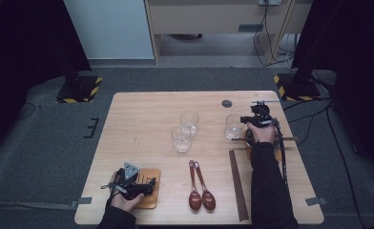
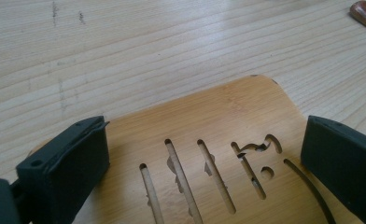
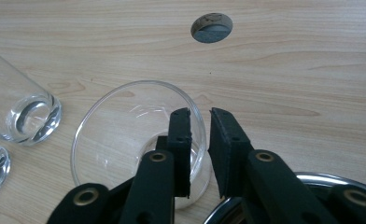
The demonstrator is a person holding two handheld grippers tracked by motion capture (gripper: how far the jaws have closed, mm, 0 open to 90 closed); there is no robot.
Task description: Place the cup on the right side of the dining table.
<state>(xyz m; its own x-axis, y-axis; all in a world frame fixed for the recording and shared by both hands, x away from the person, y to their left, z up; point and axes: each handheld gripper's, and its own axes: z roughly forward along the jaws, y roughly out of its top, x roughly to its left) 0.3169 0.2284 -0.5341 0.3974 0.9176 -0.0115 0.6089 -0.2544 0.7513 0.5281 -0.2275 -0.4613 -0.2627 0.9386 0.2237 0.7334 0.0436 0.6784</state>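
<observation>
Glass (image 3: 134, 140) wall sits between your right gripper (image 3: 200, 116) jaws, one inside the rim, pads a little apart, not pinching. Your left gripper (image 2: 204, 154) rests wide open over the wooden coaster (image 2: 218, 135), parked clear

From above the near edge we look forward and down over the whole counter (image 1: 142, 114). The left tool's camera sits close over the wooden coaster (image 2: 218, 126) (bottom left from above). The right tool's camera hovers close over one glass (image 3: 134, 140), shared with the high view.
</observation>
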